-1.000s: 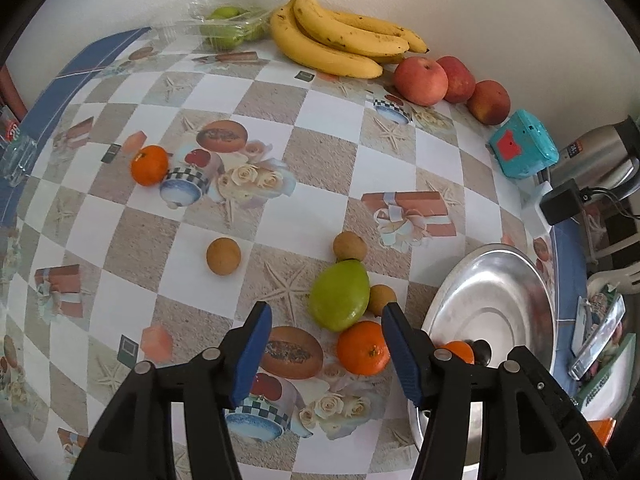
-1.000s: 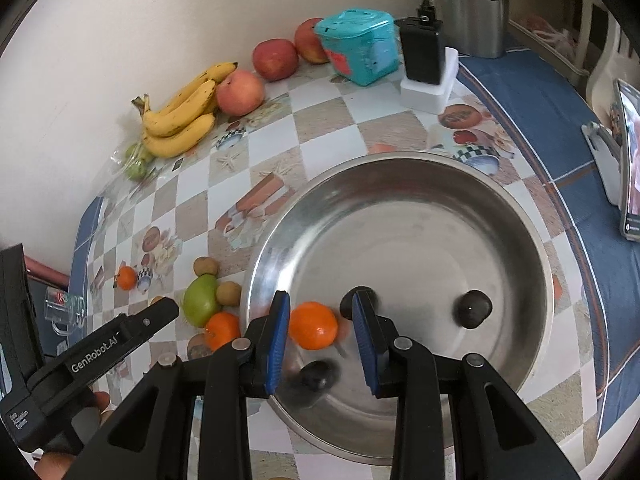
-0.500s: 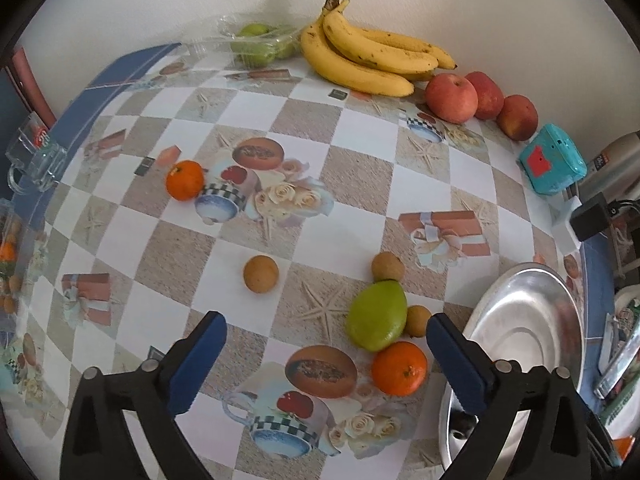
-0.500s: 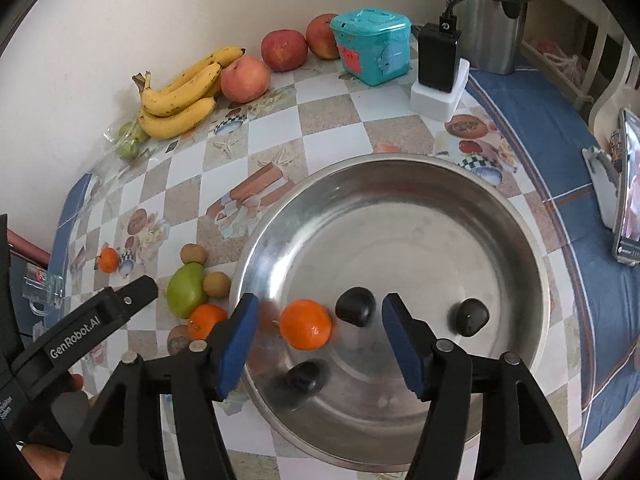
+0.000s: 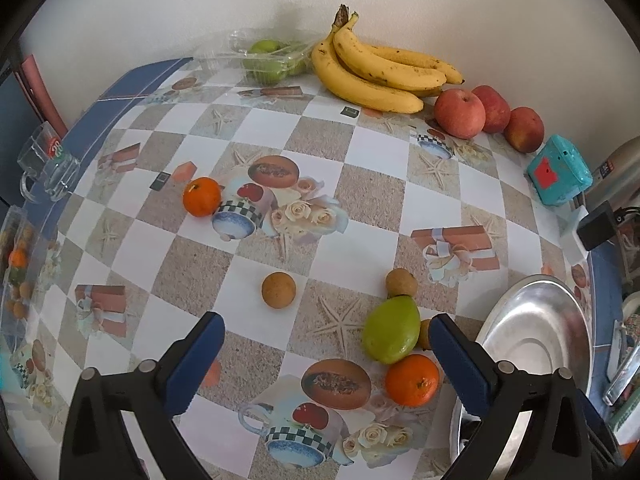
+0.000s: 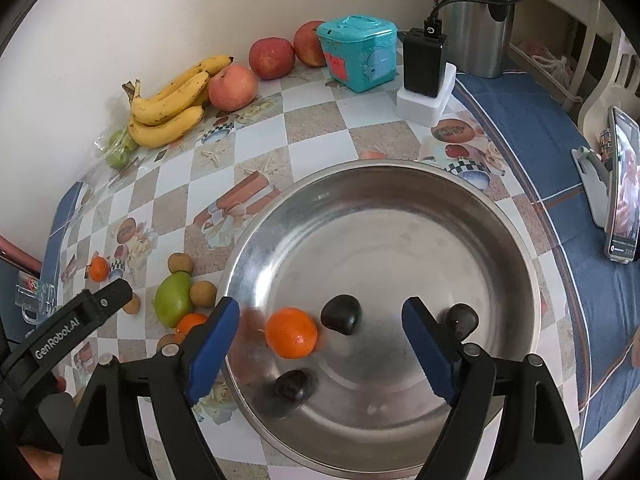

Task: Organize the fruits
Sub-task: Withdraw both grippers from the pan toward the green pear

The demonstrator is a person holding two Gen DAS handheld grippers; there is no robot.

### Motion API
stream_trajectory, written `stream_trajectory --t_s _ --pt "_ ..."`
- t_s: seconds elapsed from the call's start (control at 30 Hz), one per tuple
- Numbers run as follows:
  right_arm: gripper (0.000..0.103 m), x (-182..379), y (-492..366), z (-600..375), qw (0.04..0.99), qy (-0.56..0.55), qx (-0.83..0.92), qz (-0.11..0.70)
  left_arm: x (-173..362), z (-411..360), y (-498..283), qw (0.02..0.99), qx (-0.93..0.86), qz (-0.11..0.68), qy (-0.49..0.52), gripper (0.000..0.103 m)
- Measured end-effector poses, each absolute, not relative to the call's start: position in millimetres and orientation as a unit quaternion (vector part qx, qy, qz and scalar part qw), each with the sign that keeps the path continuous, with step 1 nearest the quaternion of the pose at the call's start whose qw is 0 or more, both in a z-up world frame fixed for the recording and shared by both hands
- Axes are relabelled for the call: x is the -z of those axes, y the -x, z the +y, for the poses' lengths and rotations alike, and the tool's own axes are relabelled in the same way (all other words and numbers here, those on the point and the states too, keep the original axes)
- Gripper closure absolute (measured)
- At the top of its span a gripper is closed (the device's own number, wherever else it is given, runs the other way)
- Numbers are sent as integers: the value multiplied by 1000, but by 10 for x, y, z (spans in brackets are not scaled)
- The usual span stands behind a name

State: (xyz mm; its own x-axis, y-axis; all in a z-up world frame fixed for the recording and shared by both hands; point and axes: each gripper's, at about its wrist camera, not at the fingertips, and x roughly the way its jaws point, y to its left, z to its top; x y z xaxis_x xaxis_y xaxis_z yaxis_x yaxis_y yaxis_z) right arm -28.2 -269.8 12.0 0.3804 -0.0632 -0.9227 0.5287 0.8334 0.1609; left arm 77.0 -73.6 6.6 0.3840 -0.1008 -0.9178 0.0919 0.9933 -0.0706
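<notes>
Left gripper [image 5: 326, 354] gapes empty, right gripper [image 6: 320, 330] jaws opening, empty

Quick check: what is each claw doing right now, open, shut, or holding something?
Left claw: open, holding nothing, above the tablecloth.
Right claw: jaws opening, touching nothing; the orange lies free in the steel bowl.

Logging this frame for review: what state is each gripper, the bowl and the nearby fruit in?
Left gripper: open, empty.
Right gripper: jaws opening, gripping nothing.
Steel bowl: upright, holding fruit.
Orange in bowl: released, lying loose.
Green fruit: on the table, outside the bowl.
Bananas: bunched by the wall.
</notes>
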Motion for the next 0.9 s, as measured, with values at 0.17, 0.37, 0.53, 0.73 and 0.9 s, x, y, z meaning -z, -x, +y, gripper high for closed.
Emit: stream_trajectory --t_s 0.17,0.37,0.53,0.73,0.9 --pt "6 -137 270 -2676 805 -207 193 521 -93 -694 -782 833 60 550 12 0" --pt "6 -143 248 -2623 810 -195 197 517 -136 -627 -799 837 64 543 23 0" --pt "6 -147 214 -2546 814 -184 195 515 -145 -575 -820 836 67 544 28 0" --pt "6 -96 132 -2415 811 -168 182 530 -226 -528 -837 844 75 531 18 0" --pt "6 -80 61 -2301 812 -165 164 535 -242 -485 -865 847 75 526 1 0"
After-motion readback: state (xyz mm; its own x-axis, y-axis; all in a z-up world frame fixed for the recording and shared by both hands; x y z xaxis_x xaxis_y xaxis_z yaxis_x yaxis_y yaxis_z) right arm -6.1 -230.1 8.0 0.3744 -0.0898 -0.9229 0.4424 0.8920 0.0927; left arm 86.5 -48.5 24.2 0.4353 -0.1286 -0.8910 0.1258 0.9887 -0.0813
